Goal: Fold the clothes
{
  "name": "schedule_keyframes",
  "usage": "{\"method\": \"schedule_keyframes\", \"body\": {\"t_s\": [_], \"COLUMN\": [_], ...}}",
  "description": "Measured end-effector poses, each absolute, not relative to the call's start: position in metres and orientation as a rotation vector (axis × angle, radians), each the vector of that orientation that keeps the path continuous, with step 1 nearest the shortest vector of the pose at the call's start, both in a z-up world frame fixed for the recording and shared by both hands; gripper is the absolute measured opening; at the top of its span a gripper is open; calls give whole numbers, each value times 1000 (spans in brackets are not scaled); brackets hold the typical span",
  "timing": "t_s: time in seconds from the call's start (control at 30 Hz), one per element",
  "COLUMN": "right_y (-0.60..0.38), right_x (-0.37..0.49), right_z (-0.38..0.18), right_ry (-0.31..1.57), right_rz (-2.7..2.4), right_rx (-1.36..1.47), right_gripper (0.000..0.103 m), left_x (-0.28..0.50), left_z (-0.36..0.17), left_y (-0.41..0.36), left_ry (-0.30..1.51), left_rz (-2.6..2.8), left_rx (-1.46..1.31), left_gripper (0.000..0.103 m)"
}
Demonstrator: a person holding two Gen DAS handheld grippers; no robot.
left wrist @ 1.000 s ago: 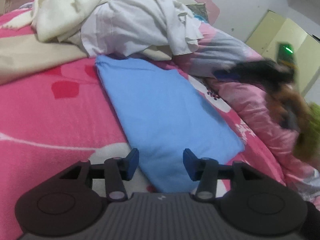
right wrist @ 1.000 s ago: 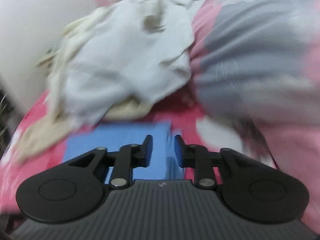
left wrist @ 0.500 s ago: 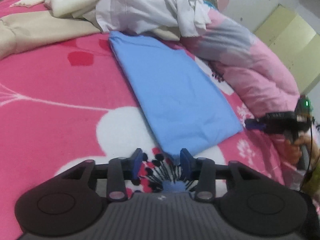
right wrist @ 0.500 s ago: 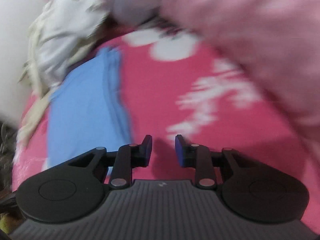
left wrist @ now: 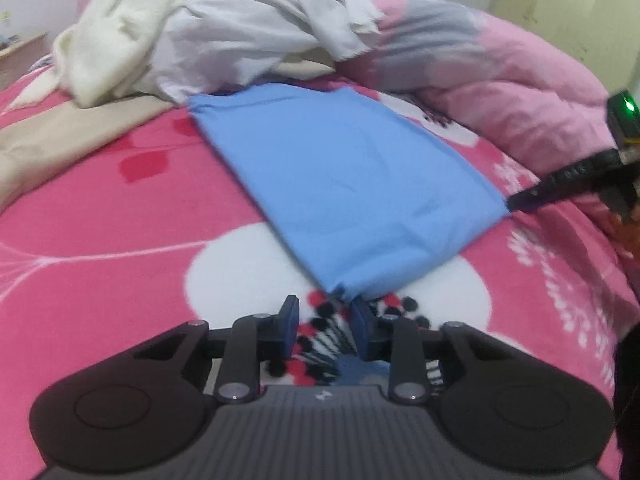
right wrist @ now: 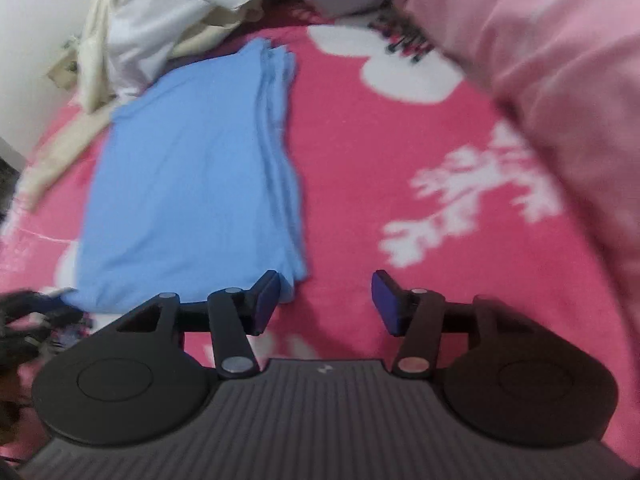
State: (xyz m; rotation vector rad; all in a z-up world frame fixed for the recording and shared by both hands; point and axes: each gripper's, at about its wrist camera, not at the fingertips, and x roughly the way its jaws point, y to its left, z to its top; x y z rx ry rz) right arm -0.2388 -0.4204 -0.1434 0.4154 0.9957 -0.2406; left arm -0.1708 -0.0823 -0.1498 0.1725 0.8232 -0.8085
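No legible writing, seemingly, on blue garment [left wrist: 352, 184].

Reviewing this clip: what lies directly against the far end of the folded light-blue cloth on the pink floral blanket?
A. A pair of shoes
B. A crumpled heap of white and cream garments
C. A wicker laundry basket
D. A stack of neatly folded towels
B: in the left wrist view the crumpled heap of white and cream garments overlaps the far edge of the folded light-blue cloth on the pink floral blanket.
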Motion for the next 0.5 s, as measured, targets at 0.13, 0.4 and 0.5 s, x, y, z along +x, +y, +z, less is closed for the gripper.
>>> {"method": "schedule_keyframes", "body": {"t_s": [0.13,0.4,0.5], "right_y": [-391,-293,-287], "right_x": [-249,-237,-234], "right_z": [-123,-147,-157], "right_ry": [945,969,950], "right_rz": [-154,110,118], "right_rx": [166,-656,-810], "right_gripper": [51,54,52], "left_x": [-197,-215,-206], "left_z": [-137,-150,-156], "left_y": [-89,-127,-133], "left_ry": [675,492,488], "left_rz": [-854,-964,-1004], "left_rx": [397,754,775], "left_gripper": [39,43,35]}}
